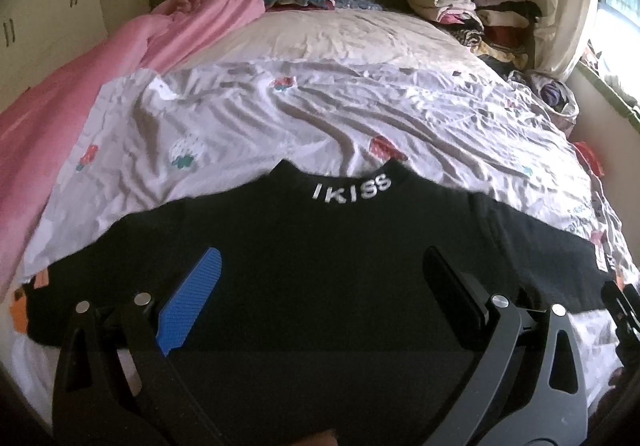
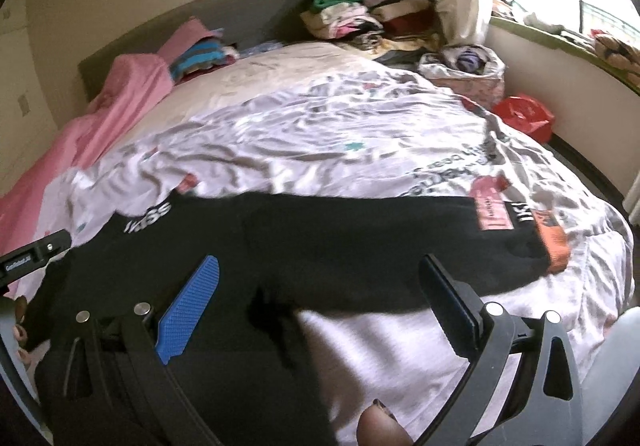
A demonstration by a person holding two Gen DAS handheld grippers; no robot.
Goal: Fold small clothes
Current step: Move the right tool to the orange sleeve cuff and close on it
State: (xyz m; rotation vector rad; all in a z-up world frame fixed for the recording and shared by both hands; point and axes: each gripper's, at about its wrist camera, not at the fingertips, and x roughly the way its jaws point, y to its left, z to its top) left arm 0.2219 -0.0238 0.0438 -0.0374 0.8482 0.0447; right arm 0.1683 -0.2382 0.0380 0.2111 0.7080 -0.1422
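Left gripper [image 1: 320, 286] spread wide, empty, above black long-sleeved top with white collar lettering [image 1: 304, 246]. Top laid flat, face-up on crumpled white printed bedsheet [image 1: 320, 113], sleeves outstretched, likely readying first fold. Right gripper [image 2: 320, 286] likewise spread, empty, over right sleeve [image 2: 400, 242].

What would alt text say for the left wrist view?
A black long-sleeved top with white IKISS collar lettering lies flat on a rumpled white printed duvet, framed by the open left gripper. Folded clothes stacks line the headboard.
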